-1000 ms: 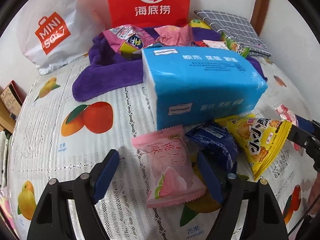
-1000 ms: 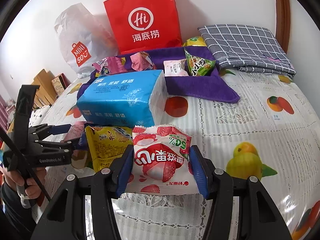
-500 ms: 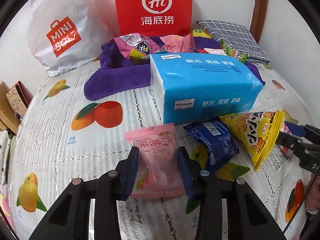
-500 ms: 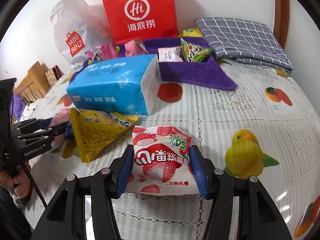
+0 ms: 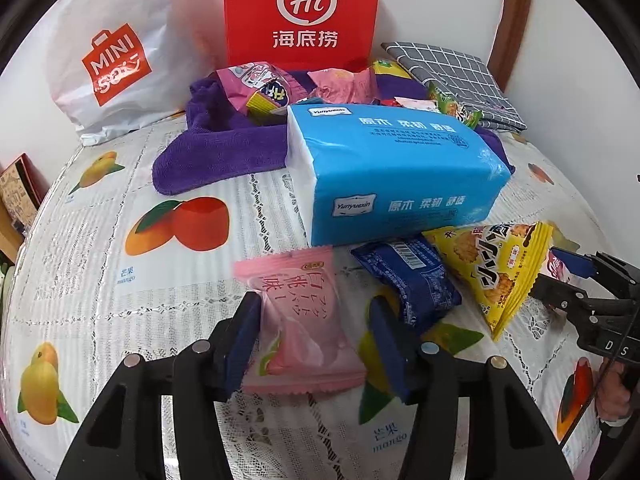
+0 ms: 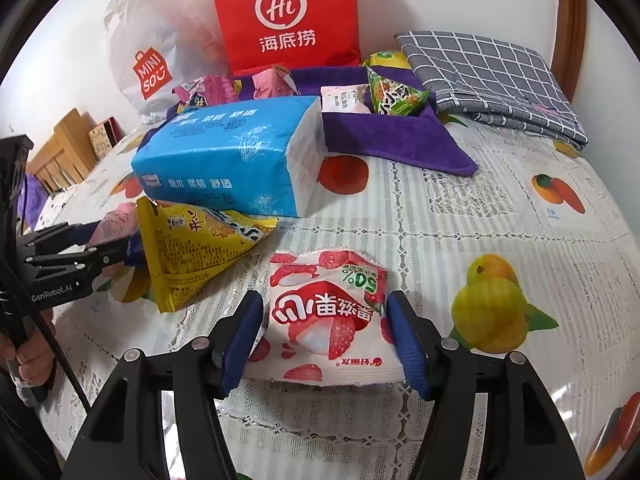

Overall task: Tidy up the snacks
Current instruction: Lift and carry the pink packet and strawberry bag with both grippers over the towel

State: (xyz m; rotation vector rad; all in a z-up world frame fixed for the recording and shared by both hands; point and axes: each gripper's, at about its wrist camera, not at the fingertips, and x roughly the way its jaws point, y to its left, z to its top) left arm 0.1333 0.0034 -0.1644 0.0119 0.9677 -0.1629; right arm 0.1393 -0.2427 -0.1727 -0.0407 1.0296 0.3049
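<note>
Snacks are what we are sorting, and two of them are in hand. Our left gripper (image 5: pixel 314 340) brackets the pale pink peach-print snack packet (image 5: pixel 298 320): its left pad touches the wrapper, while a gap shows at the right pad, so we judge the hold loose or only half made. That packet lies on the fruit-patterned worktop cloth (image 5: pixel 100 288) just in front of the blue plastic tissue pack (image 5: pixel 396 176), beside a dark blue foil snack packet (image 5: pixel 408 276) and a yellow triangular snack bag (image 5: pixel 504 268). Our right gripper (image 6: pixel 324 334) is clamped on the white lychee-print snack packet (image 6: pixel 326 316), both pads against its sides, near the front of the worktop.

We judge this the pick-up step. The likely goal is the purple towel (image 6: pixel 396 136) at the back, where a green triangular snack bag (image 6: pixel 394 94) and other packets already lie. Next we would firm the left grip, lift both packets above the tissue pack, and carry them back to the towel.

Against half a second ago, the left jaws stand wider: then they pinched the pink packet, whereas now the right pad is off it. A second ago they were wider still. The right gripper's hold on the lychee packet looks unchanged, and the yellow bag sits more upright than a second ago.
</note>
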